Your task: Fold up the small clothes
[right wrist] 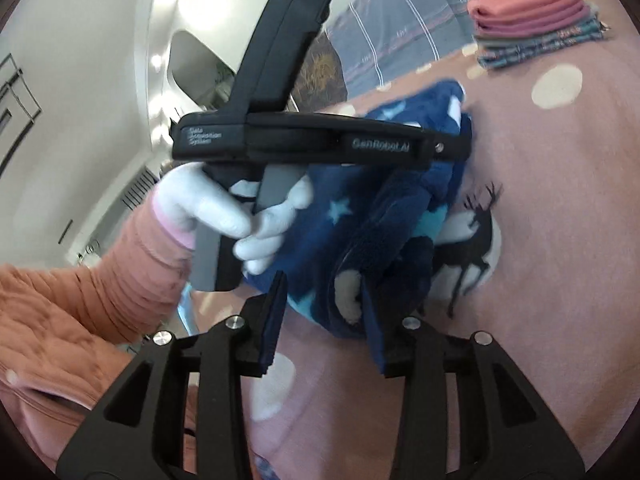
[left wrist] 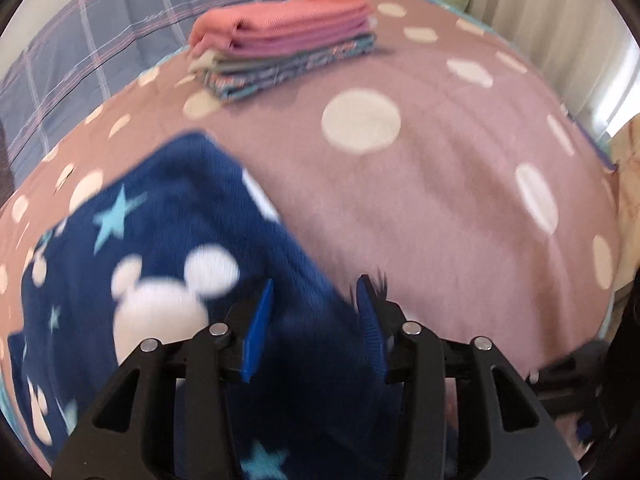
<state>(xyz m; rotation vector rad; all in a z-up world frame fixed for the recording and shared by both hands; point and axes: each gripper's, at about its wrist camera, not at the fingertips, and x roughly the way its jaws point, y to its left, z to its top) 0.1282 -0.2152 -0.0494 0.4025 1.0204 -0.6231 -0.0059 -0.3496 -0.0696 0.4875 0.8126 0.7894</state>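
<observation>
A navy fleece garment [left wrist: 168, 264] with stars and white mouse heads lies bunched on a pink dotted blanket [left wrist: 420, 208] that covers the bed. The left gripper [left wrist: 316, 320] hovers right over its edge, the blue fingers [left wrist: 260, 328] set apart with fleece showing between them; whether they pinch it I cannot tell. In the right wrist view that same left gripper [right wrist: 452, 148] reaches into the top of the heap, held by a white-gloved hand [right wrist: 248, 216] on an orange sleeve [right wrist: 100, 280]. The right gripper [right wrist: 320, 320] sits at the near end of the garment [right wrist: 360, 240], jaws spread, a fold of fleece lying between them but not clamped. A black deer print [right wrist: 472, 240] shows on the blanket just beside the heap. At the far side rests a stack [left wrist: 288, 48] of folded clothes, coral and pink on top, patterned ones beneath, well apart from the fleece. A plaid quilt [left wrist: 80, 60] lies beyond.
</observation>
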